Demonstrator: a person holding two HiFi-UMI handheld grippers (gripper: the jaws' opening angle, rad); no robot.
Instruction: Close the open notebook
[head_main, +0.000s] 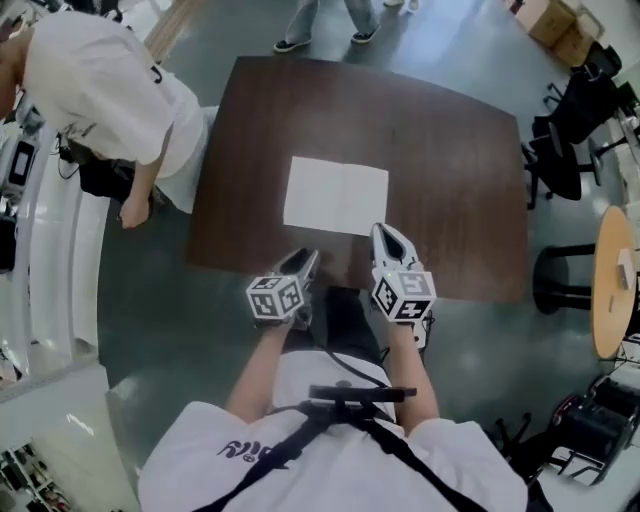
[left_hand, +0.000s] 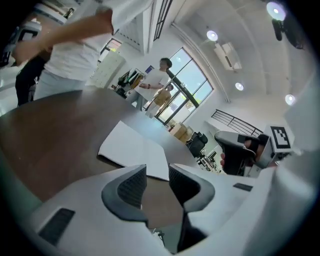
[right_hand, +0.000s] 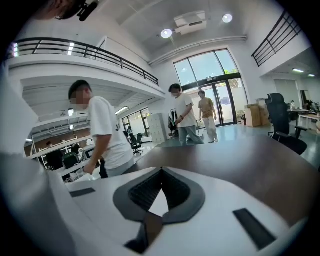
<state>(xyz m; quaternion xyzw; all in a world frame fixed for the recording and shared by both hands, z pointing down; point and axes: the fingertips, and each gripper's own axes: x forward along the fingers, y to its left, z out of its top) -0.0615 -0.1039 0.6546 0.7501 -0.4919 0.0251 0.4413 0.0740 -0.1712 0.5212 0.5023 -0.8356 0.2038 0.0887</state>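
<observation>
Brown table (head_main: 440, 160) stood on grey floor (head_main: 480, 345). Person in white shirt (head_main: 100, 85) bent near its left edge. Black chairs (head_main: 575, 130) stood right.

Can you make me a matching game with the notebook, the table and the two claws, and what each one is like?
Things:
1. notebook
2. table
3. left claw
4. right claw

What it is like:
A. dark brown
B. tips shut together
C. lying open, white pages up
D. a little open, nothing gripped

Pairs: 1-C, 2-A, 3-D, 4-B
</observation>
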